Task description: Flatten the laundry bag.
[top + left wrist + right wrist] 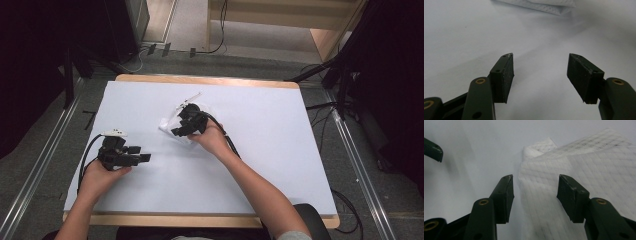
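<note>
My right gripper hangs over the white, finely woven folded cloth, which lies near the middle of the desk, a little toward its far edge. In the right gripper view the jaws stand apart, pads pressing on nothing, and the left edge of the cloth runs up between them, away from me; most of the fabric lies under and beyond the right-hand jaw. This hand is clearly the nearer one. My left gripper waits near the desk's left edge, well apart from the cloth, jaws also wide and empty. From above, my gripper hides much of the cloth, so I can't tell how many layers it has.
</note>
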Demonstrator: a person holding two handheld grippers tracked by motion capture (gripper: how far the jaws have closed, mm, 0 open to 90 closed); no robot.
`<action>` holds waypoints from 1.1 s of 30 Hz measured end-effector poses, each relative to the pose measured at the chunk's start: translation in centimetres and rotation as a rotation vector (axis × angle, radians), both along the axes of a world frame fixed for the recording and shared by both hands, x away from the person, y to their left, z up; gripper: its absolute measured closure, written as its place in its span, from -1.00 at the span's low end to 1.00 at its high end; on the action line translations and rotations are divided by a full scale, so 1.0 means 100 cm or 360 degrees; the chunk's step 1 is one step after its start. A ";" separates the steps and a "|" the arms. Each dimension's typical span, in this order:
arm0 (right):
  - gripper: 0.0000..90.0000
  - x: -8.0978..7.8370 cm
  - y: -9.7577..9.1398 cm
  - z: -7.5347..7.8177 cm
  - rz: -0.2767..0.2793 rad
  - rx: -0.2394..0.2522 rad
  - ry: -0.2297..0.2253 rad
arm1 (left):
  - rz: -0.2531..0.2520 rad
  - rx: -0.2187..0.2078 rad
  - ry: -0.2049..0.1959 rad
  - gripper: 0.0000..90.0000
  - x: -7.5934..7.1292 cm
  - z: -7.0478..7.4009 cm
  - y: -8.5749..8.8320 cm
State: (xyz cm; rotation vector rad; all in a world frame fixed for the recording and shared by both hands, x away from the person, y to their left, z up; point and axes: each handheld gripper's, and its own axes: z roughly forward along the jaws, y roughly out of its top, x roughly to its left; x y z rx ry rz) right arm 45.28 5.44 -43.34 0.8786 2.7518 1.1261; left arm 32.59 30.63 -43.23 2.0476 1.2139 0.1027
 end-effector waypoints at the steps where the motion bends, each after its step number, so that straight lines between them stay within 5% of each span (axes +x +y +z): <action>1: 0.05 0.002 0.003 -0.002 0.0001 0.0003 0.0004 | 0.0006 -0.0006 0.0001 -0.13 0.000 0.000 0.000; 12: 0.08 0.011 0.033 -0.017 -0.0008 -0.0075 -0.0007 | 0.0003 -0.0007 0.0001 -0.13 0.001 0.000 0.000; 18: 0.70 0.012 0.035 -0.019 -0.0033 -0.0121 -0.0090 | 0.0003 -0.0008 0.0003 -0.13 0.002 0.000 0.001; 20: 0.95 0.015 0.034 -0.020 -0.0033 -0.0079 0.0003 | 0.0007 -0.0005 0.0005 -0.13 0.002 0.000 0.002; 33: 0.99 0.005 0.020 0.001 -0.0009 -0.0017 -0.0021 | 0.0005 -0.0017 -0.0003 -0.12 0.003 0.001 -0.003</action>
